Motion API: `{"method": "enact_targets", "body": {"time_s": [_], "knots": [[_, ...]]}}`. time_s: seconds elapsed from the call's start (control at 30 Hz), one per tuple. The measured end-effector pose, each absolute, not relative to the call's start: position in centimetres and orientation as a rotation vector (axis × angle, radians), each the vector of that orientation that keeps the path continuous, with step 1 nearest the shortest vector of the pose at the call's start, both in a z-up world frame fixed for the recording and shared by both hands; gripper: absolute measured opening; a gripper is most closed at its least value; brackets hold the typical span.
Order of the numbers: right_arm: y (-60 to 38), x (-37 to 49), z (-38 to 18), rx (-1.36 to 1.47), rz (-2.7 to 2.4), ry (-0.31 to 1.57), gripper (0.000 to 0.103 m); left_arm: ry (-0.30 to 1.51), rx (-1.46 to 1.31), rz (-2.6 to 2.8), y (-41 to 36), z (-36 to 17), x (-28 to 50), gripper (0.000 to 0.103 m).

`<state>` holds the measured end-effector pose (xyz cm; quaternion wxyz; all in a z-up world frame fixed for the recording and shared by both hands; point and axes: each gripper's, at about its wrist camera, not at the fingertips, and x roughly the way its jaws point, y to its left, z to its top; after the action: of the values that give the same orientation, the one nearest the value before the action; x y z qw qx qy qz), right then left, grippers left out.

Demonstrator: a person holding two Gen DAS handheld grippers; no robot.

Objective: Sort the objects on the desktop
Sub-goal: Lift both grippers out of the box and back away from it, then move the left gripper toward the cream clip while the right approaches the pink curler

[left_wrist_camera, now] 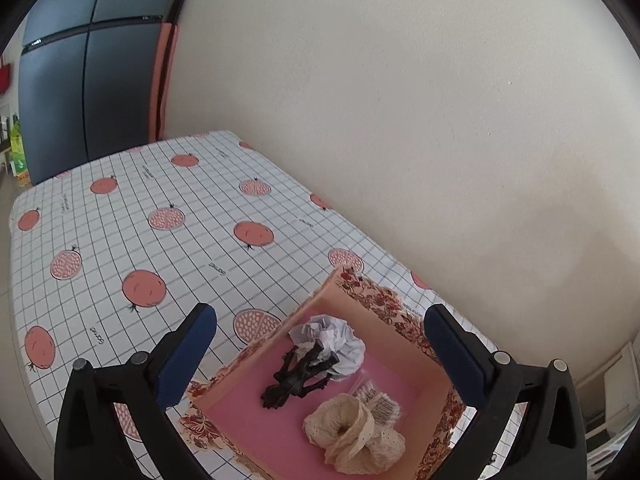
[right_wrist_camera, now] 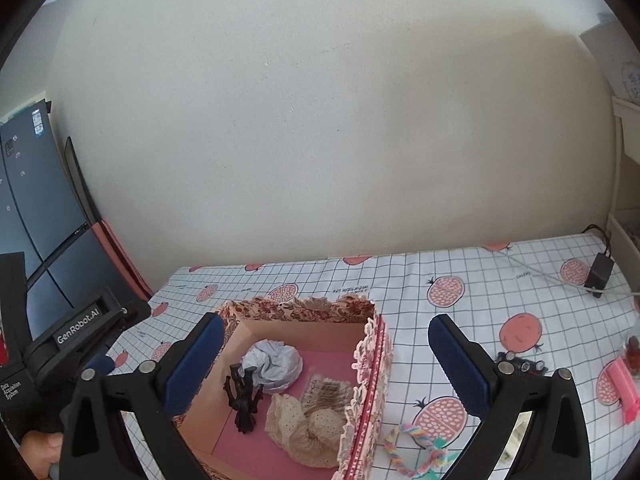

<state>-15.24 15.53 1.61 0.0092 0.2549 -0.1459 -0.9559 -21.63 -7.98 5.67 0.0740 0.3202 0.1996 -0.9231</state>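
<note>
A floral pink box (left_wrist_camera: 372, 300) (right_wrist_camera: 304, 310) stands open on the checked tablecloth. Inside lie a crumpled white paper ball (left_wrist_camera: 340, 340) (right_wrist_camera: 276, 364), a black toy figure (left_wrist_camera: 300, 376) (right_wrist_camera: 242, 396), a beige lace scrunchie (left_wrist_camera: 352, 432) (right_wrist_camera: 304, 424) and a clear packet (left_wrist_camera: 376, 398) (right_wrist_camera: 326, 390). My left gripper (left_wrist_camera: 320, 356) is open and empty above the box. My right gripper (right_wrist_camera: 324, 360) is open and empty over the box's right wall. A rainbow braided rope (right_wrist_camera: 416, 452) lies on the cloth right of the box.
The table (left_wrist_camera: 160, 208) butts against a cream wall. A black adapter with cable (right_wrist_camera: 598, 274), a dark small object (right_wrist_camera: 520, 364) and a pink item (right_wrist_camera: 624, 388) lie at the right. A dark fridge (left_wrist_camera: 80, 80) stands beyond the far left.
</note>
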Motion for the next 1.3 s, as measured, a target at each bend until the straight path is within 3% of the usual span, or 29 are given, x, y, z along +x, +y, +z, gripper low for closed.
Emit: {"method": "enact_targets", "body": {"time_s": [0.2, 0.4, 0.63, 1.13, 1.3], "knots": [[18.0, -13.9, 3.0, 0.704, -3.045, -0.418, 0.103, 0.619, 0.881, -2.818, -6.9, 6.8, -20.7, 0.103], [21.3, -12.3, 4.0, 0.641, -3.029, -0.466, 0.103, 0.506, 0.704, -2.882, -4.1, 9.2, -18.8, 0.103], [25.8, -9.6, 5.8, 0.602, -3.022, -0.457, 0.103, 0.590, 0.641, -3.069, -0.3, 10.8, -17.0, 0.103], [36.1, -4.6, 6.0, 0.639, -3.206, -0.475, 0.103, 0.464, 0.889, -3.356, 11.8, 9.6, -15.5, 0.103], [39.1, -4.9, 3.7, 0.748, -3.160, -0.660, 0.103, 0.362, 1.088, -3.321, 15.0, 7.5, -15.9, 0.103]]}}
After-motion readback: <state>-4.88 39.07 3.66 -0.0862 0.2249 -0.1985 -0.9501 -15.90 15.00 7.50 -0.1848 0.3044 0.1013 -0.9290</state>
